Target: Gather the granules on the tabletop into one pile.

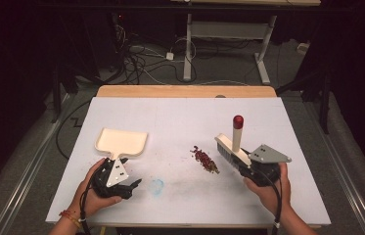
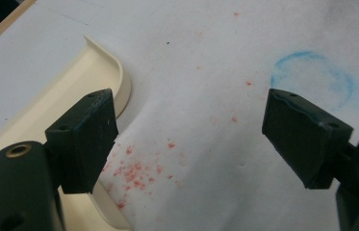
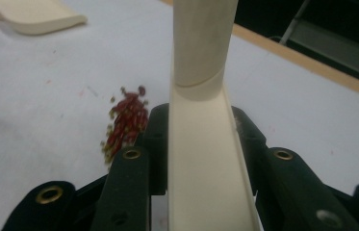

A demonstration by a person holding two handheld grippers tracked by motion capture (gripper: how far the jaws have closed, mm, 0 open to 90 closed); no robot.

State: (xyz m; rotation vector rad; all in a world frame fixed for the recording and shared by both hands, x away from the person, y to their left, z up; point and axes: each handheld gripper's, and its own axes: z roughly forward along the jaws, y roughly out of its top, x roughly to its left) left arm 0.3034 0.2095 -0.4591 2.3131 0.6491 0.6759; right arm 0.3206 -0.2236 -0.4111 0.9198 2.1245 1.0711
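Right gripper point(image 1: 242, 164) sits at about 4 o'clock on the white table point(image 1: 185, 117), clamped on the cream brush point(image 1: 232, 147). In the right gripper view the jaws press both sides of the brush's flat cream back point(image 3: 206, 163), nothing loose between them. Brush handle stands up toward 12 o'clock, with a red cap point(image 1: 238, 121) on top; bristle head points to 10 o'clock, toward the pile. Bristles look lifted or barely touching the table, can't tell which.

Pile of red bits point(image 1: 204, 160) lies near table center, just at 9 o'clock of the brush head, apart from it. Same pile in the right gripper view point(image 3: 124, 125), at 9 o'clock of the brush.

Left gripper point(image 1: 116, 178) at about 8 o'clock on the table, jaws spread wide, holding nothing. In the left gripper view its left pad point(image 2: 88, 139) hangs over the rim of the cream dustpan point(image 2: 37, 120); touching or not, can't tell. Right pad point(image 2: 307, 139) is over bare table.

Dustpan point(image 1: 120, 142) lies flat at 12 o'clock of the left gripper, well apart from the pile, open mouth facing 12 o'clock. Faint blue ring mark point(image 1: 156, 186) between the two grippers, also in the left gripper view point(image 2: 312, 77). Red dust specks point(image 2: 136, 171) on the table by the dustpan edge.
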